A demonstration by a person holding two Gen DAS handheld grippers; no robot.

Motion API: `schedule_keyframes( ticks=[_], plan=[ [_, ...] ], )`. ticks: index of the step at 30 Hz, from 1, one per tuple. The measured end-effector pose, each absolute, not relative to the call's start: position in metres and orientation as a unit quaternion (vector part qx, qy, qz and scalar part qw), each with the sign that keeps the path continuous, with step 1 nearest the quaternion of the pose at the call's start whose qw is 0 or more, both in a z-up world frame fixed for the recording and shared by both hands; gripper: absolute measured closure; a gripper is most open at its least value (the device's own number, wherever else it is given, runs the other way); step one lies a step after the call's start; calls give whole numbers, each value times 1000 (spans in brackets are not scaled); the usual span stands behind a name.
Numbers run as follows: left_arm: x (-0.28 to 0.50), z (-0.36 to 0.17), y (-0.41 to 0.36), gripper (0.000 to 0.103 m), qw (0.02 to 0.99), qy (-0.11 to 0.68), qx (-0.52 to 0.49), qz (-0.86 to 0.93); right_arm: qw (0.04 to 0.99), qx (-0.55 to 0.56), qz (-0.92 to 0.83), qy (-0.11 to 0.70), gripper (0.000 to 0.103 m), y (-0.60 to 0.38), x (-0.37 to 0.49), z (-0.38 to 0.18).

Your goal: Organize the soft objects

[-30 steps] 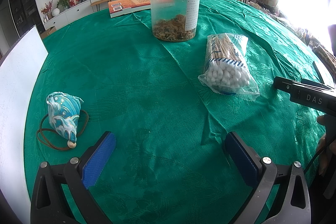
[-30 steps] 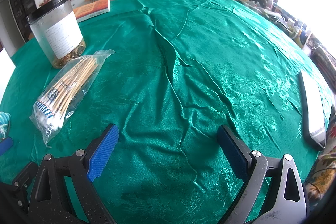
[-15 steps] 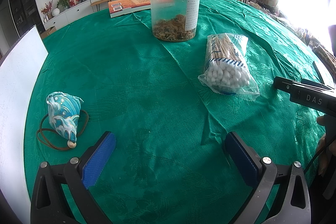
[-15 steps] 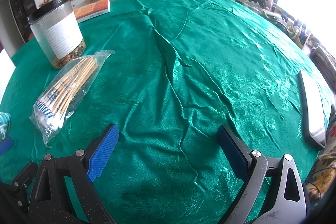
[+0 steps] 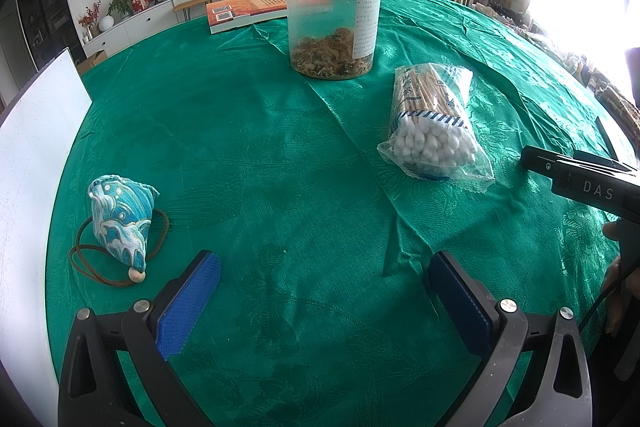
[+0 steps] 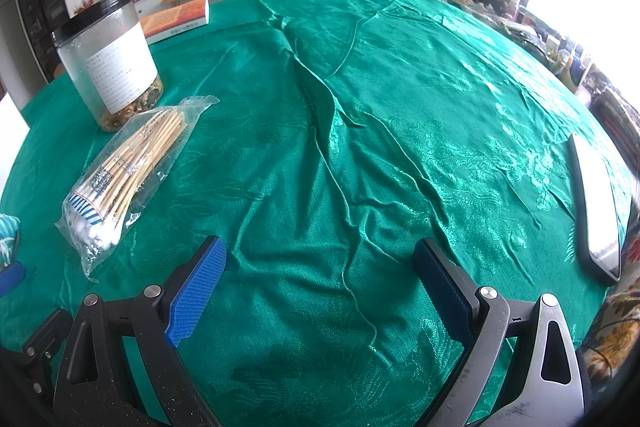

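From my left tool's camera, I see my left gripper [image 5: 320,291] low over the green cloth [image 5: 260,147]. Its two blue pads are wide apart and there is nothing between them. A little blue pouch [image 5: 120,215] with a wave pattern lies near the left pad, with a brown cord [image 5: 86,265] looped around it and a bead at the tip. It looks soft and light, like it would squish. I think the fat middle is the best place to pinch it, not the thin cord, which could slip out. Farther off to the right lies a bag of cotton swabs [image 5: 434,129]. Behind it stands a clear jar [image 5: 334,13] with a black lid. The jar is hard, so I think it is not one of my soft things.

From my right tool's camera, my right gripper [image 6: 318,291] is also wide open and holds nothing. It hangs over bare, wrinkly cloth. The bag of cotton swabs [image 6: 128,167] lies to its left, just in front of the jar [image 6: 110,63]. The plastic looks slippery and crinkly, and the sticks inside are thin and could snap. I would grab across the middle of the bunch and squeeze gently. Only an edge of the pouch [image 6: 8,233] shows at the far left.
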State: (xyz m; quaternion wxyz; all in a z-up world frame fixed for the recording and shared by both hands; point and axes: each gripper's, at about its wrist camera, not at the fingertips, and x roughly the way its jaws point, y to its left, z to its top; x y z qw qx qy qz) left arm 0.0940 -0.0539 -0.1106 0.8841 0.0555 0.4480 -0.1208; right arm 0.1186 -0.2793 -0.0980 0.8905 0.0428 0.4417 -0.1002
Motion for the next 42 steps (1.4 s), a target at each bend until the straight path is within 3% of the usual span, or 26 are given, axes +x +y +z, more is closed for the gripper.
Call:
schedule_keyframes(
  ticks=[10,15,19,31,32,35,36,42],
  plan=[
    [90,-107,-55,0,873,465,56,-133,891,43,-100,441,7,-279,118,-99],
    [58,-62,-29,0,875,440,-19,-198,891,43,-100,441,7,-279,118,-99],
    [64,-40,0,0,892,421,-23,-165,891,44,-103,439,7,-279,119,-98],
    [126,-91,36,1,888,460,-7,-6,890,42,-88,446,7,-279,122,-98],
    [132,-96,37,5,888,460,-8,-1,888,46,-78,450,7,-281,121,-96],
    [143,-106,44,53,884,467,-15,12,893,101,-34,438,8,-288,122,-82],
    [143,-103,47,57,888,460,-21,7,893,118,-26,433,8,-289,123,-78],
    [133,-100,46,58,896,442,-30,-9,868,189,58,456,8,-238,178,-68]
  ],
)
